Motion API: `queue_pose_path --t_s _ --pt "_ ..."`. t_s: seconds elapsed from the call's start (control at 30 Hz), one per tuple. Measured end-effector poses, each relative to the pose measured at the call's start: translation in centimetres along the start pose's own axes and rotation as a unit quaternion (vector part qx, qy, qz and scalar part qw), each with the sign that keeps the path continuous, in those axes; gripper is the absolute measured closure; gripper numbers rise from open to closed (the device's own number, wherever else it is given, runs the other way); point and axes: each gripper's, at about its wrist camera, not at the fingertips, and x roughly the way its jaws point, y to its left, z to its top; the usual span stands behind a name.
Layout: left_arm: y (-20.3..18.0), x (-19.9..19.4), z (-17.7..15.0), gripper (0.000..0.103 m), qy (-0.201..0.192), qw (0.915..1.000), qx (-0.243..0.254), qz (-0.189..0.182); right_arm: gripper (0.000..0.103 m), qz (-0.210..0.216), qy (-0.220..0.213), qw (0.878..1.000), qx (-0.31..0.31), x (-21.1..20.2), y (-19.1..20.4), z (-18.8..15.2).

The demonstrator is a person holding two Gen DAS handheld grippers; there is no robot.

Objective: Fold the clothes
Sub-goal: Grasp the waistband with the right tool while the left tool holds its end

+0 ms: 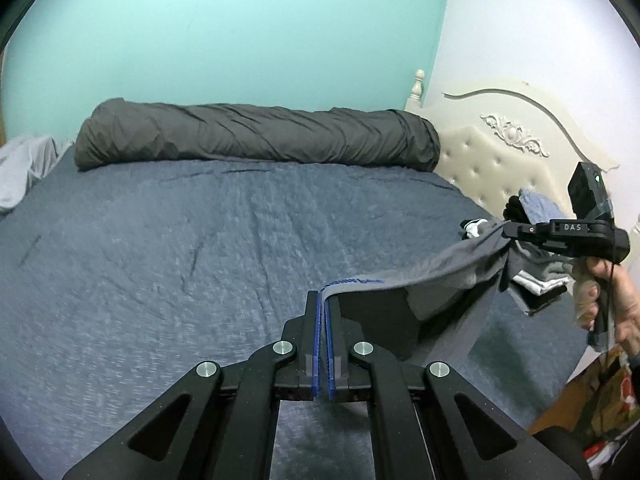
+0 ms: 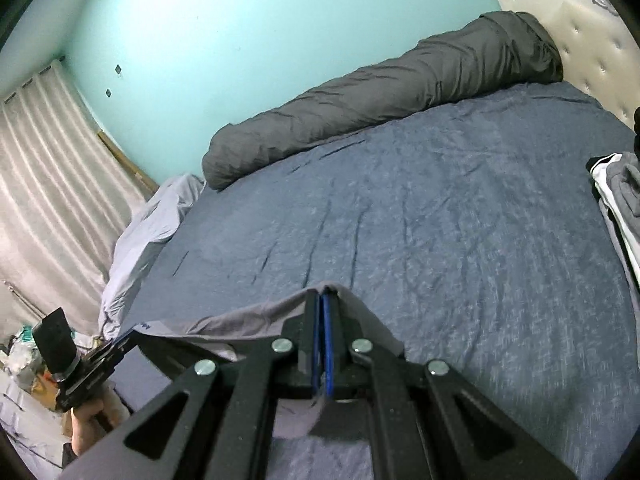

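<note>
We cannot see the lower part of the grey garment (image 2: 248, 322) in the right wrist view; it drops behind the right hand-held gripper (image 2: 322, 294). In the left wrist view the right hand-held gripper (image 1: 507, 229) covers part of the pile of folded clothes (image 1: 536, 280), so we cannot count its items. That pile is cut off at the right edge of the right wrist view. The clutter on the floor at far left (image 2: 24, 356) is too small to identify.

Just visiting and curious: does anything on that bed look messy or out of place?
Nothing looks damaged. The pale sheet is rumpled off the blue bedcover's far corner. The grey garment hangs stretched between both hand-held grippers.
</note>
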Motion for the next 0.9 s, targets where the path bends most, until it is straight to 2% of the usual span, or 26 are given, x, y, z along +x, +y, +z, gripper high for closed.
queue_pose_path --t_s 0.2,0.47,0.6,0.73,0.9 --pt "0.2 1.1 -1.2 0.101 0.028 0.9996 0.000 0.001 0.101 -0.020 0.039 0.999 0.018 1.2 -0.6 -1.9" --pt "1.8 7.2 -3.8 0.101 0.079 0.9966 -0.022 0.012 0.101 -0.034 0.101 0.992 0.063 7.3 -5.3 -4.7" --pt "2.8 10.5 -4.0 0.101 0.093 0.9951 -0.033 0.013 0.101 -0.038 0.109 0.989 0.088 10.2 -7.8 -4.1" --pt "4.0 13.9 -4.1 0.101 0.100 0.9938 -0.046 0.016 0.099 -0.048 0.097 0.989 0.105 12.5 -9.7 -2.5" --pt "4.7 17.7 -5.2 0.101 0.108 0.9922 -0.061 0.014 0.099 -0.079 0.109 0.987 0.089 15.0 -11.9 -1.6"
